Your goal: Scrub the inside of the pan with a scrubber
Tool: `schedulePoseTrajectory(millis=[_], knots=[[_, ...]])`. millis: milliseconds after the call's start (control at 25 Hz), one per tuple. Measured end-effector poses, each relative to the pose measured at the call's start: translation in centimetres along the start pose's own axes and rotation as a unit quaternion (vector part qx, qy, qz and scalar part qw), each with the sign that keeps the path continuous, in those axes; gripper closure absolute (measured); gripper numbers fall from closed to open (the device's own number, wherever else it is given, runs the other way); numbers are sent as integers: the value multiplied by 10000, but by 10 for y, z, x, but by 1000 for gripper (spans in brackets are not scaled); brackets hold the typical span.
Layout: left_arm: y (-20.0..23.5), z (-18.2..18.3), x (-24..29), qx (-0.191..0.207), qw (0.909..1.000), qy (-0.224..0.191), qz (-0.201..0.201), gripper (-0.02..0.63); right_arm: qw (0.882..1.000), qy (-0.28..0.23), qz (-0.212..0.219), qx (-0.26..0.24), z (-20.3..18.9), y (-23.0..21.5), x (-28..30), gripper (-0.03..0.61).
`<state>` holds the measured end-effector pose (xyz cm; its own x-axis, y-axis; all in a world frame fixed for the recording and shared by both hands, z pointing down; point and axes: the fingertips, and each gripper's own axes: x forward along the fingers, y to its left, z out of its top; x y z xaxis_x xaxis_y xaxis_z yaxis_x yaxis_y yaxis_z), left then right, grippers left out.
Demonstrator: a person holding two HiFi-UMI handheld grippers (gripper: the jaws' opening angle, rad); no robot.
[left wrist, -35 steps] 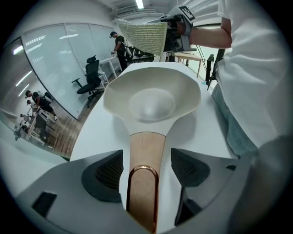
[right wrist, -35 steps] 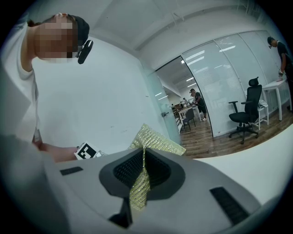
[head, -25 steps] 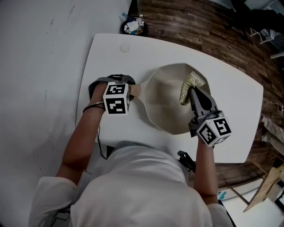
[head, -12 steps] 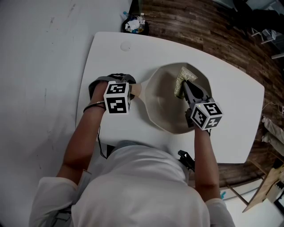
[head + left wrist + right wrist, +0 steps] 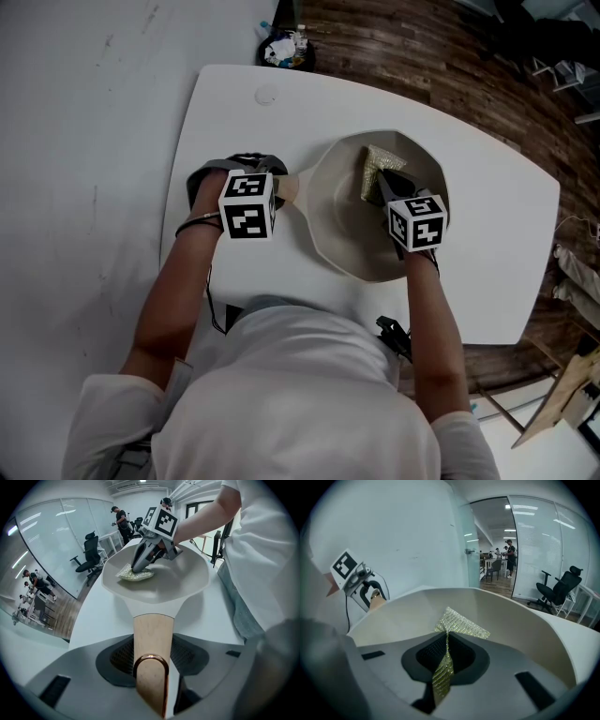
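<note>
White table (image 5: 234, 112), wooden floor (image 5: 450, 66)

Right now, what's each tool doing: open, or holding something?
Left tool: closed on the pan handle.
Right tool: closed on the scrubber, inside the pan.

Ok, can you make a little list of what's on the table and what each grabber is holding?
Table: white, holds one pan
Pan: pale, with a wooden handle
Left gripper: shut on the handle
Right gripper: shut on the scrubber
Scrubber: gold and sparkly, lying on the pan's inside
</note>
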<state>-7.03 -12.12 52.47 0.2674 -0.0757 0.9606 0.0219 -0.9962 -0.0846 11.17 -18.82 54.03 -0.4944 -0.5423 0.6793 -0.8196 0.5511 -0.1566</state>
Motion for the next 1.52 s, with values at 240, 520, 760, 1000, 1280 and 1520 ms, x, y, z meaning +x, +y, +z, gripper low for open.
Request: schedulePoseTrajectory(millis=[240, 520, 760, 1000, 1280, 1520], knots=[[0, 2, -1, 17, 10000, -9, -11, 403, 9965, 592, -171, -557, -15, 0, 14, 552], [0, 0, 0, 32, 10000, 14, 1, 403, 9938, 810, -206, -726, -18, 3, 21, 552], [0, 1, 0, 28, 10000, 20, 8, 403, 9934, 827, -190, -776, -18, 6, 24, 552], [0, 1, -1, 32, 10000, 31, 6, 403, 9943, 745, -95, -755, -17, 12, 26, 552], [0, 2, 0, 36, 10000, 12, 5, 403, 9938, 766, 117, -794, -18, 24, 29, 552], [0, 2, -1, 34, 10000, 1, -2, 403, 9920, 819, 393, -877, -20, 41, 31, 552]])
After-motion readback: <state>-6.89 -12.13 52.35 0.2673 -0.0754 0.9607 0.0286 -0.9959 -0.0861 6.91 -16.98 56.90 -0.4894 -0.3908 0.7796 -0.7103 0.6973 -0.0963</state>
